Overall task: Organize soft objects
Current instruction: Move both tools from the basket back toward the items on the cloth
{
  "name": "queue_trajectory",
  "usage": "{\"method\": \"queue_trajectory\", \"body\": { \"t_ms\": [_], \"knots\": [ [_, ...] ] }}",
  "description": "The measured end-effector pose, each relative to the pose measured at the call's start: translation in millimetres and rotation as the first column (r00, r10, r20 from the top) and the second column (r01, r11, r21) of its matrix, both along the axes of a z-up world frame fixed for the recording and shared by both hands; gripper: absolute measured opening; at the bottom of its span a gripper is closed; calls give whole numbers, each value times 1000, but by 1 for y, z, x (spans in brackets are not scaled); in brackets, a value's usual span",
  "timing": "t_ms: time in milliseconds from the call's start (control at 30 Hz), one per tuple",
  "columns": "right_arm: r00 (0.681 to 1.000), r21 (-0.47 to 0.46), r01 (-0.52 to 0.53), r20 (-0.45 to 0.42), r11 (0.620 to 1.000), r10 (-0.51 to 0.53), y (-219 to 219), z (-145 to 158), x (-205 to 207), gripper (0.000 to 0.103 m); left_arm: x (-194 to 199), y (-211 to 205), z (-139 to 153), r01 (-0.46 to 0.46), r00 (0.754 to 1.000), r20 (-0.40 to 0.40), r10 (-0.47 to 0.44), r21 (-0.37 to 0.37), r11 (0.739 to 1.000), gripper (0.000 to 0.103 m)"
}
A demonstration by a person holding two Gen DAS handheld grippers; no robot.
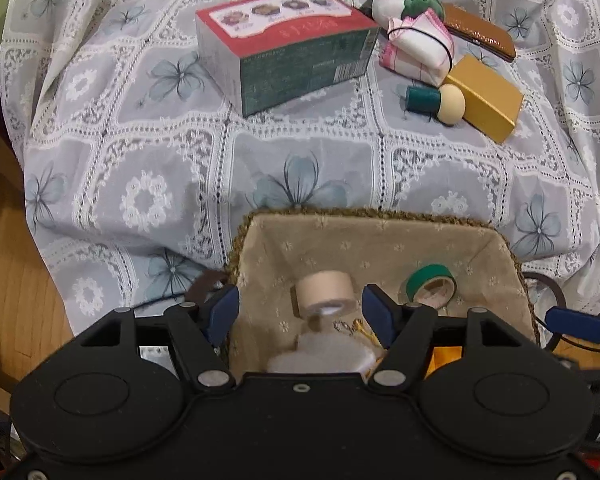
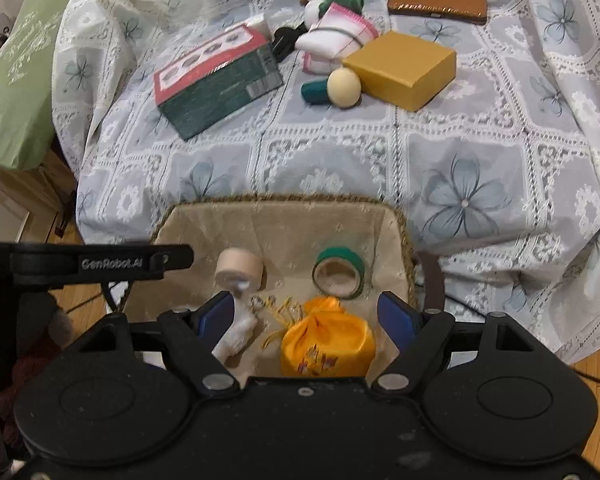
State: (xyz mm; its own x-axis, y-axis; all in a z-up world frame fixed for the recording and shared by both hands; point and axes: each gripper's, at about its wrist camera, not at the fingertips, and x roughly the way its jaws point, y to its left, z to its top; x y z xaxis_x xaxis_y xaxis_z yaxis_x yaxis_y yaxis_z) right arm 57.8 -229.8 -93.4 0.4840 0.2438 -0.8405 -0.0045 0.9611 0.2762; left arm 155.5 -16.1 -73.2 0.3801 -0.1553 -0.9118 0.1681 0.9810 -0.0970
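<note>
Left gripper [image 1: 300,312]: jaws apart over the basket [image 1: 516,276], holding nothing; a white fluffy toy [image 1: 324,354] lies loose below.
Right gripper [image 2: 308,320]: jaws wide, empty, above the yellow pouch [image 2: 328,344] in the basket.
Open room: bare lace cloth [image 1: 148,152] between basket rim and red-green box [image 1: 288,56].
Surface: cloth-draped, wooden floor [image 1: 16,312] at left.

tape rolls: 2 (beige [image 2: 239,269]; green [image 2: 339,272]) | basket [image 2: 284,199]: 1 | yellow pouch [image 2: 327,340]: 1 | white fluffy item [image 2: 238,330]: 1 | boxes: 2 (red-green [image 2: 216,80]; gold [image 2: 404,66]) | brown case [image 2: 438,6]: 1
</note>
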Motion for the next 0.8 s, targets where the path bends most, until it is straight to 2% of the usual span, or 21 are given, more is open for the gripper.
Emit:
{"method": "queue_trajectory", "body": {
  "t_ms": [133, 467, 800],
  "knots": [
    [999, -4, 26, 38, 1000, -26, -6, 7, 14, 79, 10, -1, 8, 6, 999, 33, -6, 6, 1000, 71],
    [988, -27, 71, 138, 997, -66, -19, 32, 68, 80, 46, -9, 39, 33, 986, 161, -38, 33, 999, 75],
    [976, -11, 111, 191, 994, -107, -30, 50, 140, 84, 113, -15, 64, 27, 967, 252, -35, 34, 999, 76]
  ]
}}
